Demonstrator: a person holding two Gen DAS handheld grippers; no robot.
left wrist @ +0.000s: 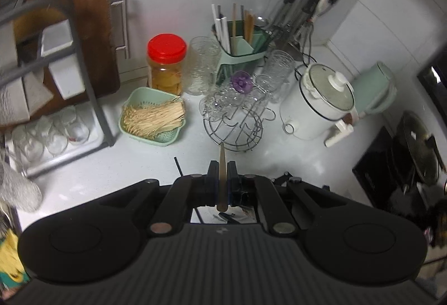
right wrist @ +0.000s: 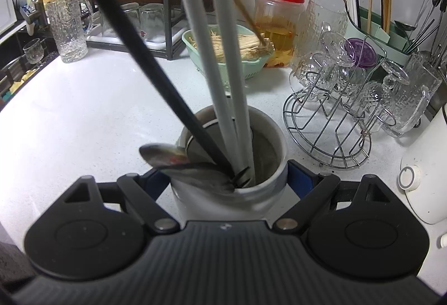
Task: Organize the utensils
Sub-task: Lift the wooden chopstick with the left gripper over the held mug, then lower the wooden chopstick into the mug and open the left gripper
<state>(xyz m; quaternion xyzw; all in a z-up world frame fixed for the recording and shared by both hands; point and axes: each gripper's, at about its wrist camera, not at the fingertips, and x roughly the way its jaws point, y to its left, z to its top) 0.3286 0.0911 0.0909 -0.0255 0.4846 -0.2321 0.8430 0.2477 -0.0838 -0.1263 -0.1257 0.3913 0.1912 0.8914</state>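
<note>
The left hand-held gripper (left wrist: 222, 179) pinches one tan wooden chopstick (left wrist: 222, 165) for sorting; the right hand-held gripper (right wrist: 229, 179) clamps the white cylindrical holder (right wrist: 232, 190) to steady it

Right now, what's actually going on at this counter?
A person is sorting utensils with two handheld grippers. The left gripper is shut on a single brown chopstick, held above the white counter and pointing towards the green utensil caddy, where other chopsticks already stand. The right gripper is clamped around a white cup standing on the counter. It holds grey sticks, a black stick and spoons not yet sorted.
</note>
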